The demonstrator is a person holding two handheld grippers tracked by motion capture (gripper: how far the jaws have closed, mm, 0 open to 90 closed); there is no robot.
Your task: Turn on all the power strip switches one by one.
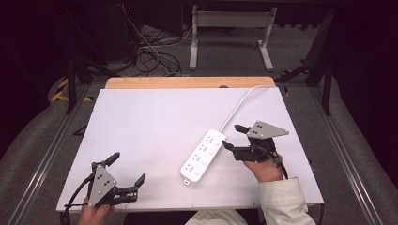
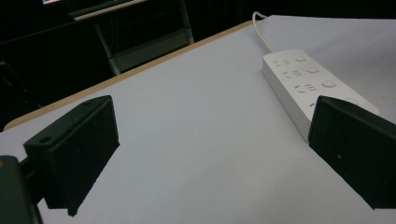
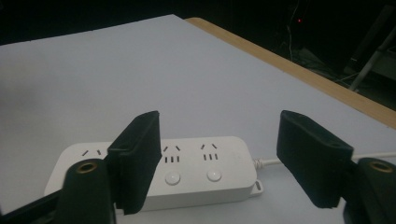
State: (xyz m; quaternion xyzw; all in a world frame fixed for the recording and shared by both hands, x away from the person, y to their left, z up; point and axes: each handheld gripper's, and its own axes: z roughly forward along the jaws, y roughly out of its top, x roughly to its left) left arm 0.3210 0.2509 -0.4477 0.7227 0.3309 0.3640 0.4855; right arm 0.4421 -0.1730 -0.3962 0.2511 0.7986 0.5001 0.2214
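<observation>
Left gripper (image 1: 127, 174): rested at the bench's near left corner, jaws spread wide with nothing between them, well apart from the power strip.
Bench (image 1: 141, 122): white top, wooden strip along the far edge.
Power strip (image 1: 203, 156): lay flat right of the bench's middle, long axis running from near-left to far-right, white cord (image 1: 241, 101) leaving its far end toward the far edge.
Right gripper (image 1: 230, 136): just beside the strip's far end, on its right; jaws well apart, holding nothing. It was plainly the nearer one.
Key relation: the strip sat just ahead of and below the right jaws, lying crosswise to them.
Writing: no brand or label readable; only socket slots and round buttons (image 3: 214, 175).
</observation>
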